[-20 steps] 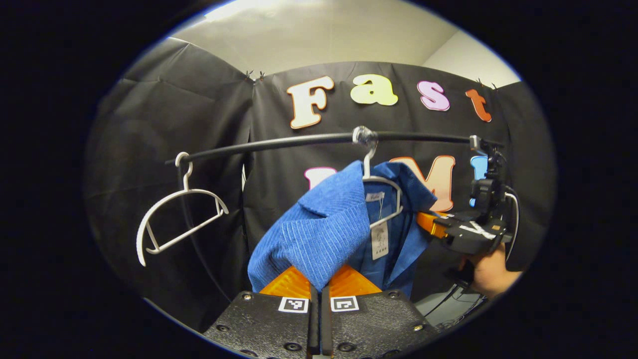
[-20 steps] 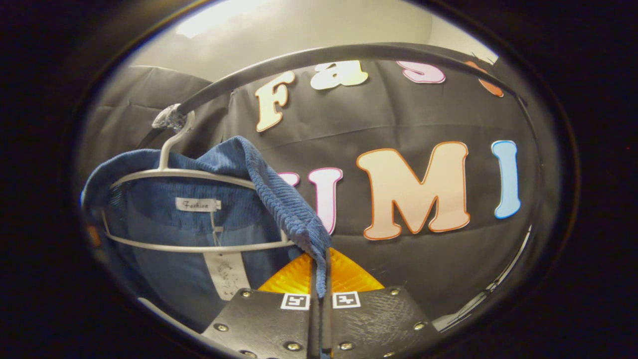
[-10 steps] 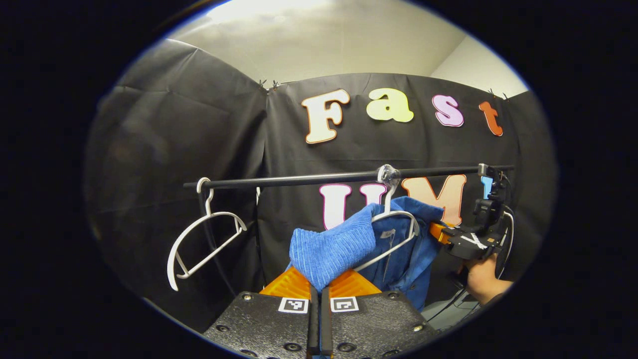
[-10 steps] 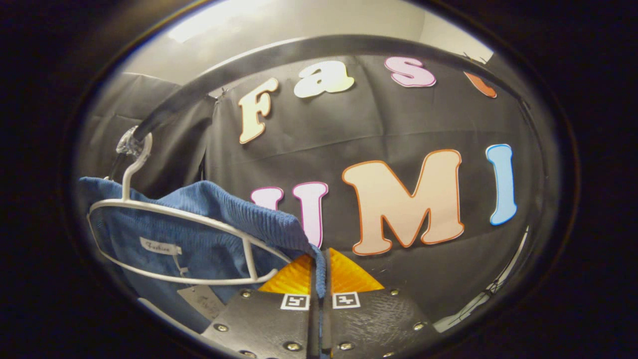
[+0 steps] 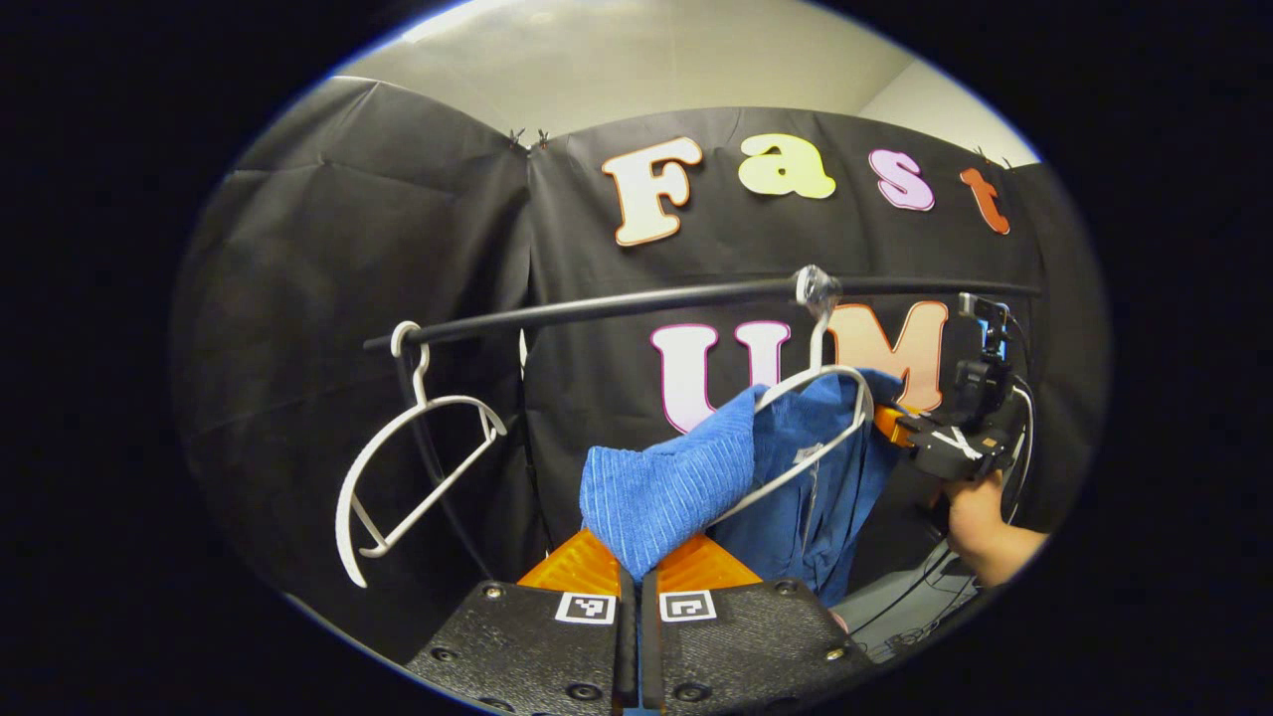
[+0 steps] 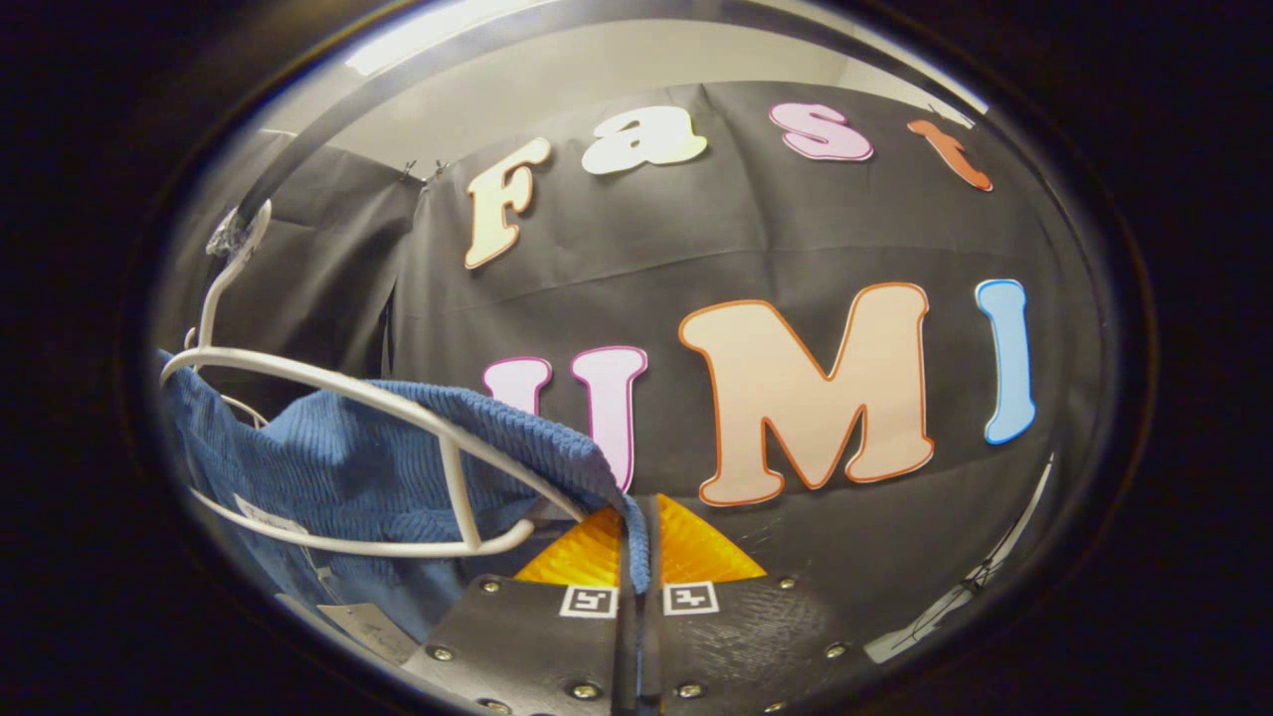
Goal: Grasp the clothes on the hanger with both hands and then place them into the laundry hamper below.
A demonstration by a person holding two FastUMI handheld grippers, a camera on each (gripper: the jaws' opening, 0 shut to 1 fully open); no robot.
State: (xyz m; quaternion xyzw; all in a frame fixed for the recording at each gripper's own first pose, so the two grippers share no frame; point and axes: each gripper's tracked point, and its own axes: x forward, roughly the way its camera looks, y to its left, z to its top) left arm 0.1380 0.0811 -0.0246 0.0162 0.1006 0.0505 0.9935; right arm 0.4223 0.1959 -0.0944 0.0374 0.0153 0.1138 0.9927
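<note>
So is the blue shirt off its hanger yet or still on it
Partly off. The blue shirt is pulled forward off the white hanger, whose near arm is bare, but cloth still drapes behind it. Both hand-held grippers pinch the shirt.

Recording booth: black cloth walls (image 5: 378, 249), clothes rail (image 5: 617, 301).

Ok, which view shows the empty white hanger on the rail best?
The left gripper view: the empty hanger hangs whole from the rail, left of the blue garment. The right gripper view has the garment's own hanger.

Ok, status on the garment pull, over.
Left gripper and right gripper each shut on blue garment. Garment partly off white hanger. Hanger hooked on rail.
</note>
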